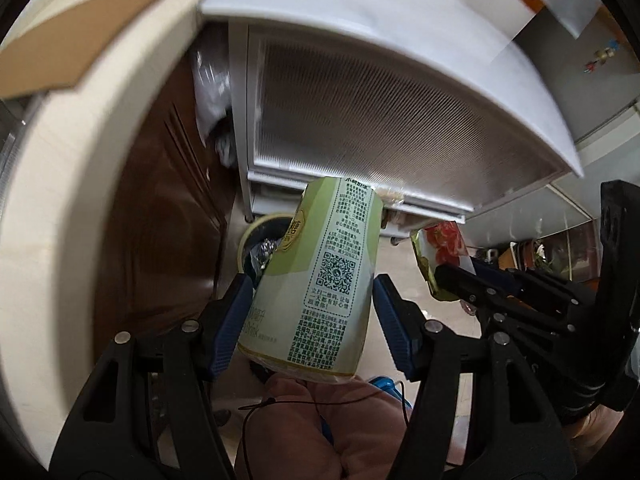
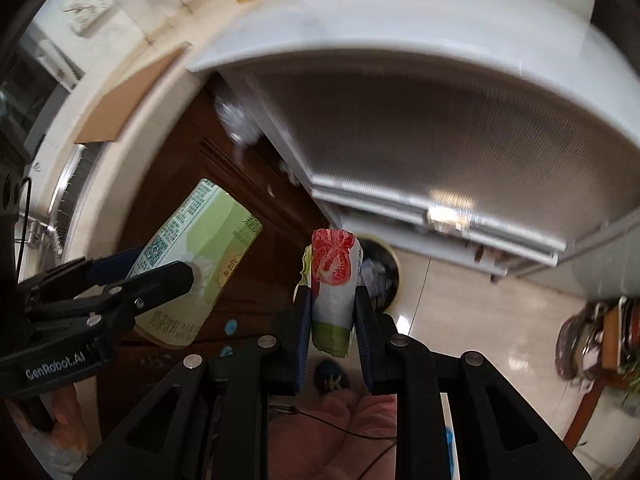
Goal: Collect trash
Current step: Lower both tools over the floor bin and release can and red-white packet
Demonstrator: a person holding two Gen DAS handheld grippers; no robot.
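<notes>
Glossy beige floor tile (image 2: 460, 312) is running under a white table (image 1: 400, 40) beside a brown wooden door (image 1: 160, 220). Both grippers are pointing steeply downward. Left gripper (image 1: 312, 280) is clamping a green drink carton (image 1: 320, 276); right gripper (image 2: 332, 316) is pinching a tomato-print wrapper (image 2: 334, 280) narrowly above a yellow-rimmed trash bin (image 2: 384, 276).

Each fisheye camera sits just behind its own tongs and looks steeply down along them at the floor, the left tongs (image 1: 312, 312) and right tongs (image 2: 334, 312) close up, and both views share the white cabinet (image 1: 400, 112) ahead, the bin (image 2: 384, 276) below it and the neighbouring tongs alongside.
</notes>
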